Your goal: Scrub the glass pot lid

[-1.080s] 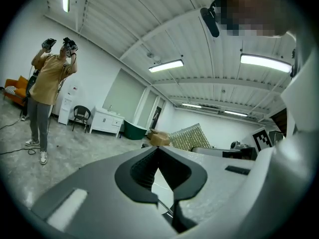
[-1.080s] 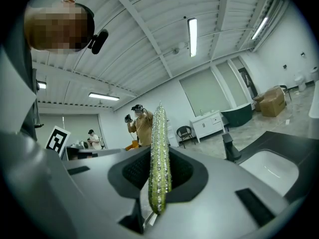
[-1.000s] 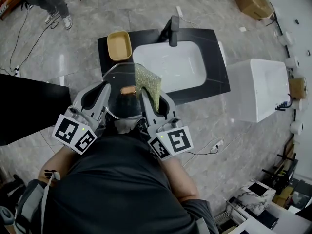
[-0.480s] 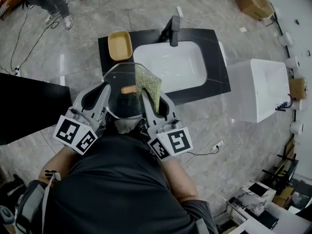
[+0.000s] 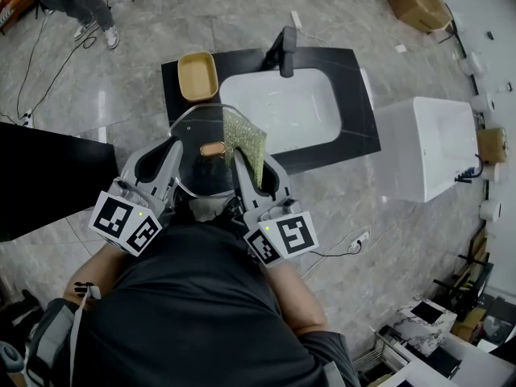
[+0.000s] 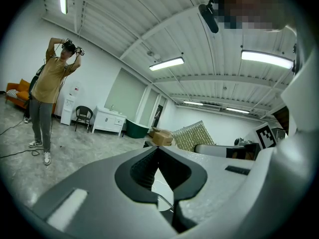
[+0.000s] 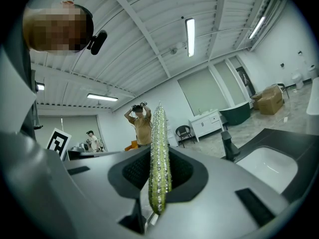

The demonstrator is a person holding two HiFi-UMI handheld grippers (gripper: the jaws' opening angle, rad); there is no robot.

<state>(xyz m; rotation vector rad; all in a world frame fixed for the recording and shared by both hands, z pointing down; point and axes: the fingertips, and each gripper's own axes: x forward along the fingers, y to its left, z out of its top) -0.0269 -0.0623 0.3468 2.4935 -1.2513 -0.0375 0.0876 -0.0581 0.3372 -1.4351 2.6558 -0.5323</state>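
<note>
The glass pot lid (image 5: 197, 168) is held up in front of the person, over the near edge of the black counter (image 5: 359, 127); its tan knob (image 5: 212, 148) faces up. My left gripper (image 5: 173, 147) is shut on the lid's left rim, and the thin rim (image 6: 164, 203) shows between its closed jaws. My right gripper (image 5: 239, 158) is shut on a green glittery scrub cloth (image 5: 246, 139), which lies against the lid's right side. In the right gripper view the cloth (image 7: 159, 153) stands edge-on between the jaws. The same cloth (image 6: 193, 136) shows in the left gripper view.
A white sink basin (image 5: 282, 107) is set in the counter, with a dark faucet (image 5: 286, 51) behind it. A tan dish (image 5: 197, 75) sits at the counter's left end. A white cabinet (image 5: 423, 147) stands to the right. Another person (image 5: 81, 2) stands far left.
</note>
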